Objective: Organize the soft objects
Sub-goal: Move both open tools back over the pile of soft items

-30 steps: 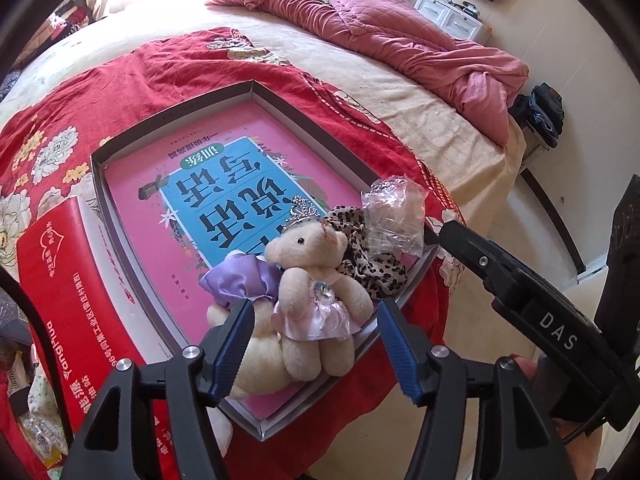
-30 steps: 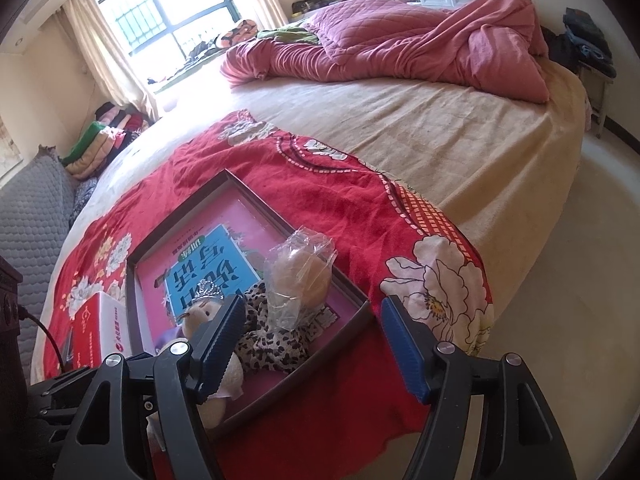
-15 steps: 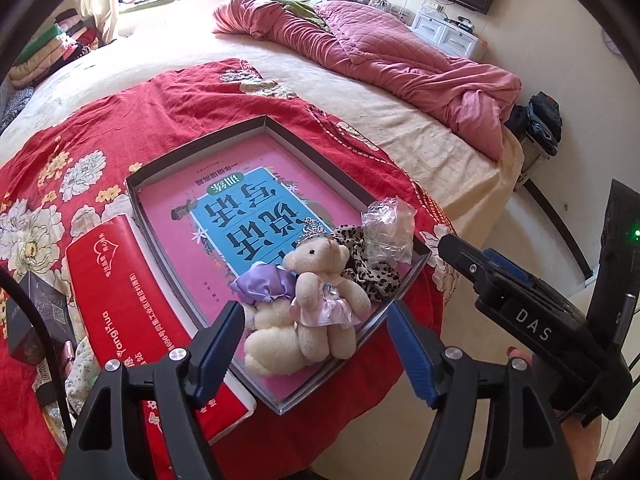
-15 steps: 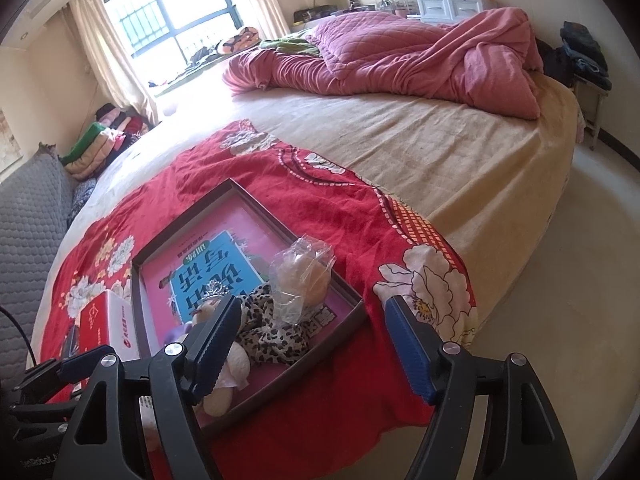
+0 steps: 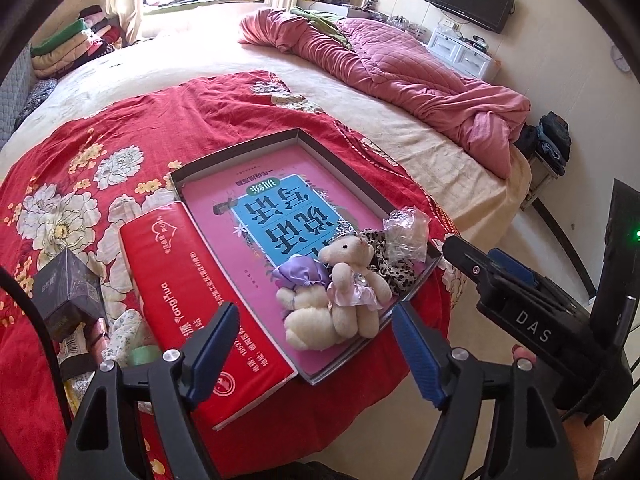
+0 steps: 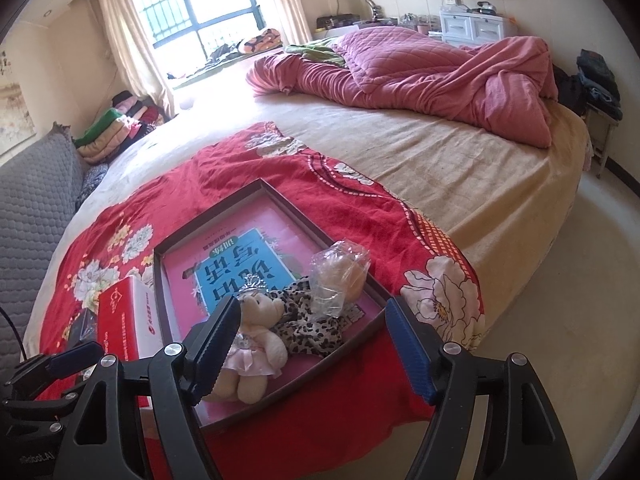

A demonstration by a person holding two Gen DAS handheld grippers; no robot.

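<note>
With both tools empty and spread wide, the left gripper [image 5: 316, 350] and right gripper [image 6: 312, 344] hover short of the shallow dark cardboard tray [image 5: 236, 150] on the red floral blanket [image 5: 132, 128]. Judgement: step done or between picks; if regrasping, take one item, squeeze the body, not the trim. Count in the tray's near corner: two cream plush bears [image 5: 348, 280], one leopard-print cloth [image 6: 304, 324], one clear crinkled bag [image 6: 340, 276]. Beside the tray: one red box [image 5: 192, 300].
</note>
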